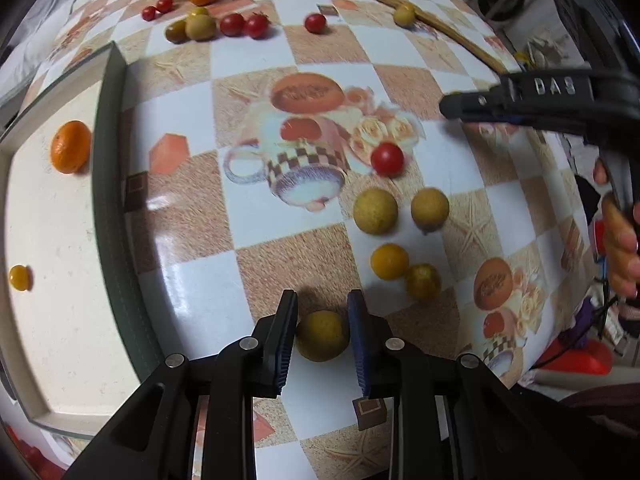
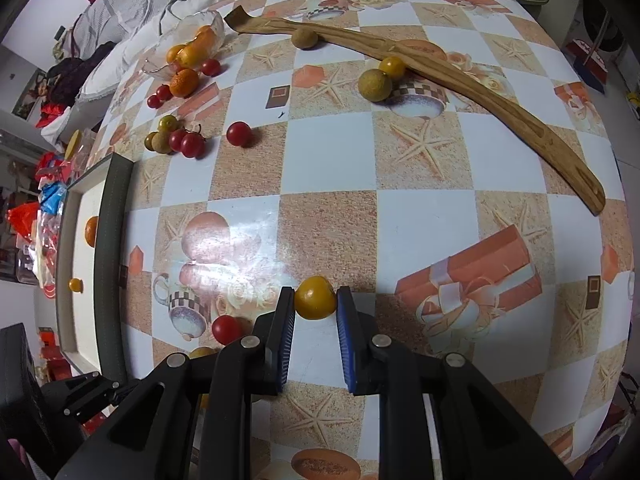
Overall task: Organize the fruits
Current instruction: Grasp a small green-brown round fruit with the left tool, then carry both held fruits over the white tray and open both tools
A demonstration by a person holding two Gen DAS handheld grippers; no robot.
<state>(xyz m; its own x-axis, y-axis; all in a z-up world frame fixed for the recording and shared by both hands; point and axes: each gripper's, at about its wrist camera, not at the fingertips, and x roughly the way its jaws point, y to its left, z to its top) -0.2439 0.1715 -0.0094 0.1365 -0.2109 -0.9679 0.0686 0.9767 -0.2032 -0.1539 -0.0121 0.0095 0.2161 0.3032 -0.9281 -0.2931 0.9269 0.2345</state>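
Both grippers are closing around small fruits on the checkered table.

The left gripper (image 1: 322,304) is straddling a yellow-green fruit (image 1: 322,336) lying on the tablecloth (image 1: 280,60), its jaws spread just wider than the fruit, one pad touching or nearly so. The right gripper (image 2: 316,300) is pinching a yellow-orange tomato (image 2: 315,297) between its blue pads (image 2: 344,328). Off to the left a tray (image 1: 112,184) is holding an orange (image 1: 70,146) and a small yellow fruit (image 1: 20,277), while red tomatoes (image 2: 239,133) and more fruit are lying scattered near a curved wooden strip (image 2: 500,96).
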